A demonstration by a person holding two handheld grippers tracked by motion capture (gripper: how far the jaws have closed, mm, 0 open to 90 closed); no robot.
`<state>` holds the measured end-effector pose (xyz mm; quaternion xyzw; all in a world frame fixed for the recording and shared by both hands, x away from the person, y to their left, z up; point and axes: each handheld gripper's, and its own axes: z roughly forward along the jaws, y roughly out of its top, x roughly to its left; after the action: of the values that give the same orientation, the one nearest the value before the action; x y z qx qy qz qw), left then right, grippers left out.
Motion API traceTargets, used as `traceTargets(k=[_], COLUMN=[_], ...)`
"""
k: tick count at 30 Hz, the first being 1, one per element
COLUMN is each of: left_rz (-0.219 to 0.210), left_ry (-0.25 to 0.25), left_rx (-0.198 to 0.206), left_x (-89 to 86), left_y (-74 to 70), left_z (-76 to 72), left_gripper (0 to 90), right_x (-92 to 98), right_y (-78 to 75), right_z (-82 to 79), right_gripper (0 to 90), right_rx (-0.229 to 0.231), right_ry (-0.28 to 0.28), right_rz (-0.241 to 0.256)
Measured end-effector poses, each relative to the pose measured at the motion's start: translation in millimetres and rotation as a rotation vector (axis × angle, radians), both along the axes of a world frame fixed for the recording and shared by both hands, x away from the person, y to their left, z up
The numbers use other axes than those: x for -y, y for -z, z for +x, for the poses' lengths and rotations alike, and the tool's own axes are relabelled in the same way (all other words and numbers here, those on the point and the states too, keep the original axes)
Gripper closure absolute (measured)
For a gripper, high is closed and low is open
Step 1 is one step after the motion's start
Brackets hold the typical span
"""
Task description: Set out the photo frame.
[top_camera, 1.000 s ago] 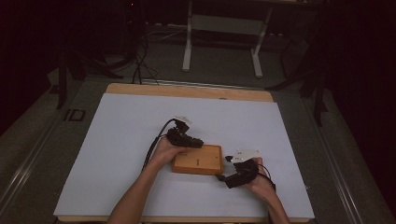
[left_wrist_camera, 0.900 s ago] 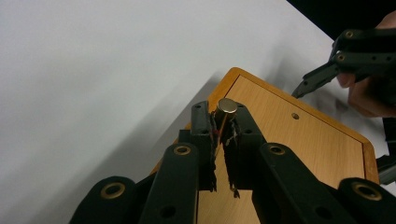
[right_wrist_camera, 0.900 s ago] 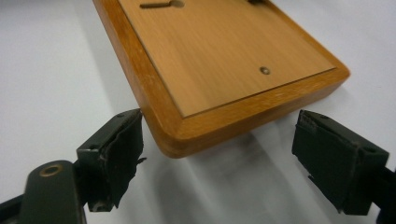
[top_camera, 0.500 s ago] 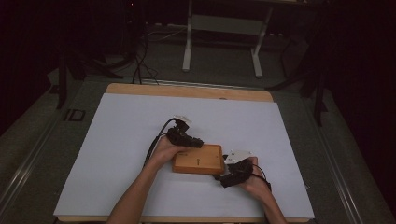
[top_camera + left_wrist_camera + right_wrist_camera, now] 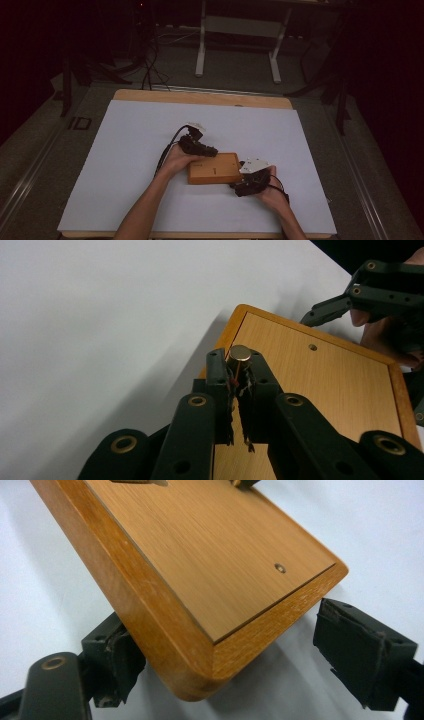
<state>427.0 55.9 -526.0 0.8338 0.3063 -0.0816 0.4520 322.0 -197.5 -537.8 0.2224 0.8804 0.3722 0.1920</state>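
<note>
A flat wooden board [image 5: 212, 170] with a raised rim lies on the white table cover. My left gripper [image 5: 207, 150] hangs over the board's far left corner. In the left gripper view it [image 5: 237, 367] is shut on a small metal peg [image 5: 240, 354] with a round brass-coloured top, held just above the board [image 5: 320, 390]. A small hole [image 5: 312, 347] shows in the board's panel. My right gripper [image 5: 240, 186] sits at the board's near right corner. Its jaws [image 5: 240, 670] stand open on either side of that corner [image 5: 200, 675]; the left pad [image 5: 112, 662] is against the board's side, the right pad [image 5: 365, 652] apart.
The white cover [image 5: 125, 150] spans the wooden table [image 5: 200, 97], with open room left of and beyond the board. Another small hole [image 5: 280, 568] sits near the board's corner. Table legs [image 5: 202, 45] and cables [image 5: 147, 60] stand on the dark floor beyond.
My right gripper has slid a little to the left, up to the board's near right corner. The left gripper and the board have stayed in place.
</note>
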Motion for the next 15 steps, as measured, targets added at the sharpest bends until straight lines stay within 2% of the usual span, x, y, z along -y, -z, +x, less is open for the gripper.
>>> traceTargets(k=[3,5,8,10,15], left_rz=[0.022,0.024,0.020,0.012,-0.026], left_ry=[0.003,0.009,0.013,0.014,0.060], left_rx=[0.016,0.012,0.010,0.000,-0.054], left_x=[1.7,1.5,0.7,0.3,-3.5], left_y=[-2.8,-3.1,-2.6,-2.1,1.9], left_z=[-1.7,-2.0,-2.6,-3.4,-3.7], left_gripper=[85.0,85.2,85.2,85.3,85.1], right_x=[-0.5,-1.9,-4.0,-3.6,-2.8], right_y=[-4.8,-8.1,-9.7,-9.9,-13.8], right_z=[-3.6,-5.9,-9.1,-9.9,-12.9], right_gripper=[19.4,20.2,21.5,22.8,24.9], right_rx=[0.033,0.048,0.075,0.084,0.113], right_ry=[0.000,-0.005,-0.011,-0.011,-0.023], right_rz=[0.016,0.029,0.019,0.014,0.028])
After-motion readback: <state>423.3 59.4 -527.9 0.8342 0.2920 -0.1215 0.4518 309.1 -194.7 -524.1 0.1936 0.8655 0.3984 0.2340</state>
